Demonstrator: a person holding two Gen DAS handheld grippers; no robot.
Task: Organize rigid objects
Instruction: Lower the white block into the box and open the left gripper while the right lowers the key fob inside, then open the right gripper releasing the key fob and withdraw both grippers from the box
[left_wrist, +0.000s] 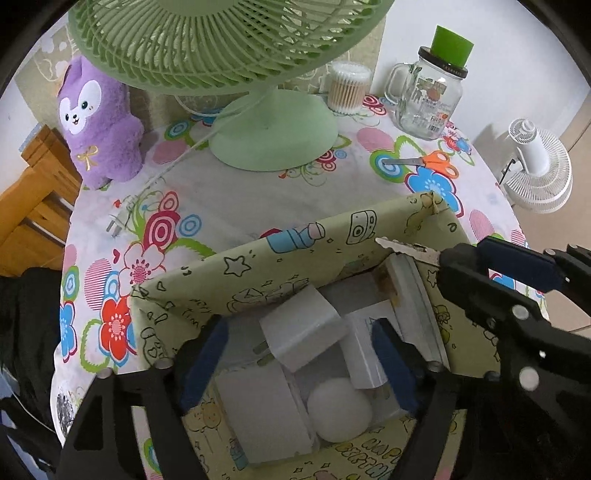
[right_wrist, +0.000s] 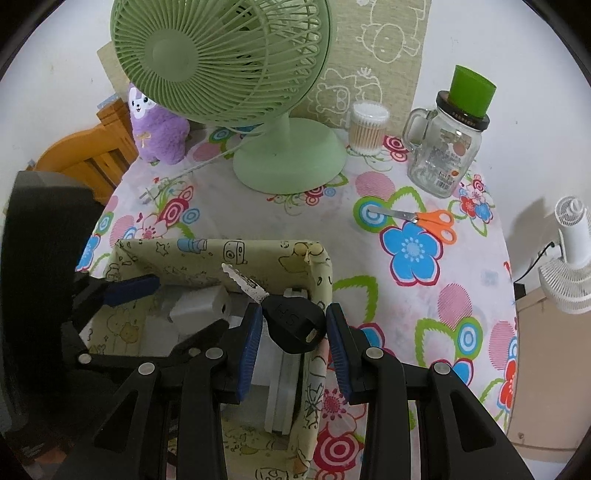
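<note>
While the right gripper (right_wrist: 293, 328) is clamped on the black-headed key (right_wrist: 291, 321) above the patterned box (right_wrist: 207, 254), the left gripper (left_wrist: 299, 362) stands with fingers apart over the white charger (left_wrist: 303, 332) inside; orange scissors (right_wrist: 424, 219) lie at 2 o'clock on the tabletop (right_wrist: 406, 295).

Soft, even indoor light; both views sharp mid-frame. A faint shadow falls toward 9 o'clock from the white fan (left_wrist: 535, 162). Strong fisheye bending (black vignette corners) warps the edges.
</note>
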